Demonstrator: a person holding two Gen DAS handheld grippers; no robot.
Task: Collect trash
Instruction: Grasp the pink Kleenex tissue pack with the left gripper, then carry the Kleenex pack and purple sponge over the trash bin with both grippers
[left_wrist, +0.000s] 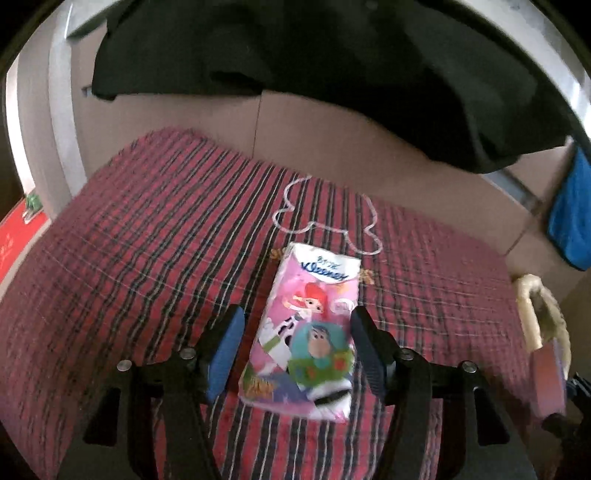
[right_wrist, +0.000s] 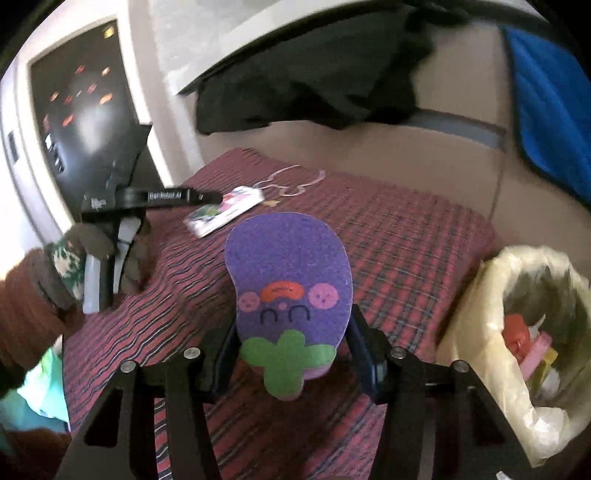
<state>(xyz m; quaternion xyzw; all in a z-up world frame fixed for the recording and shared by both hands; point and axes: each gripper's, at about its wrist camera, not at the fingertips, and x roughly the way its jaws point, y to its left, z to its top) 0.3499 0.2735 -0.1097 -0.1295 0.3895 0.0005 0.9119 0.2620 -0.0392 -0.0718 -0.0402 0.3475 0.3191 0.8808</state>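
Surface: red plaid cloth (left_wrist: 147, 258) over a table, tan wall behind, dark garment (left_wrist: 332, 74) hanging above.
Bin: lined trash bin (right_wrist: 491, 295) just beside the table's right edge, already holding scraps.
Step in hand: two pickups under way, neither piece binned yet.
Right gripper (right_wrist: 291, 347): clenched on purple sponge (right_wrist: 288, 280), carried above the cloth, near the bin.
Left gripper (left_wrist: 295, 350): released, fingers (left_wrist: 225, 350) straddling the Kleenex tissue pack (left_wrist: 310, 325), which lies flat on the cloth; pads close beside it, contact not clear.
Pose: left low, pointing along the pack; right higher, level.
Next move calls for: swinging right over the bin opening before letting go; closing left squarely on the pack's long sides.
Other: thin loop of cord (left_wrist: 325, 218) just beyond the pack.
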